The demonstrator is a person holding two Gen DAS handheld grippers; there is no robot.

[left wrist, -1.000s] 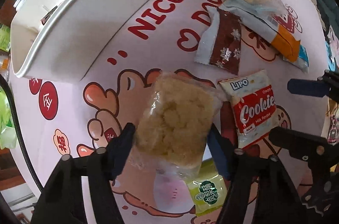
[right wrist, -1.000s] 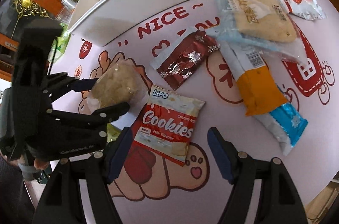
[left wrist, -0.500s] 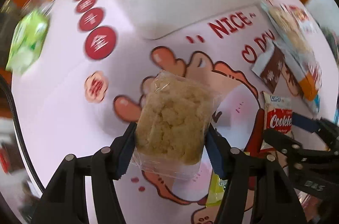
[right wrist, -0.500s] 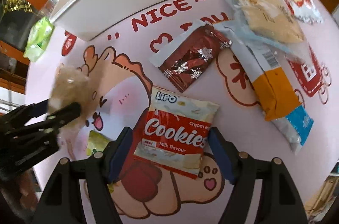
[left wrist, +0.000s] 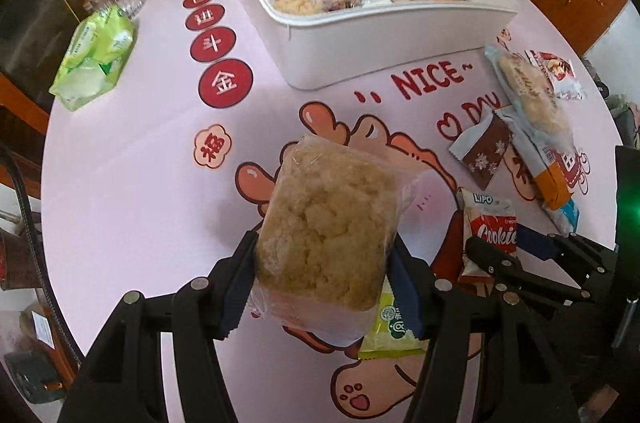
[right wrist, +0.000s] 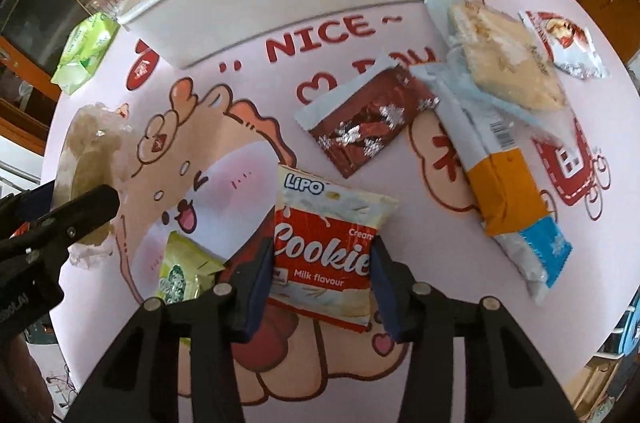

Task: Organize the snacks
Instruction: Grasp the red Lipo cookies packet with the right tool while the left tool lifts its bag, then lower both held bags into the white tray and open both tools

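Green pack (left wrist: 94, 57): lies at the table's (left wrist: 132, 191) left edge, near bottles.
Left tongs (left wrist: 322, 281): clamped on the rice cake (left wrist: 330, 223), a clear-wrapped pale block held above the table, well short of the bin.
Bin (left wrist: 384, 35): white, at the far side, already holding several wrapped snacks.
Green sachet (right wrist: 182, 269): flat on the table between the two tongs.
Right tongs (right wrist: 324, 287): both pads pressed against the sides of the cookie pack (right wrist: 326, 247), which reads "Lipo Cookies"; whether it is off the table I cannot tell.
Brown pack (right wrist: 362, 127): just beyond the cookies.
Orange-blue pack (right wrist: 502, 183): right of it, its top under the cracker pack (right wrist: 508, 63).
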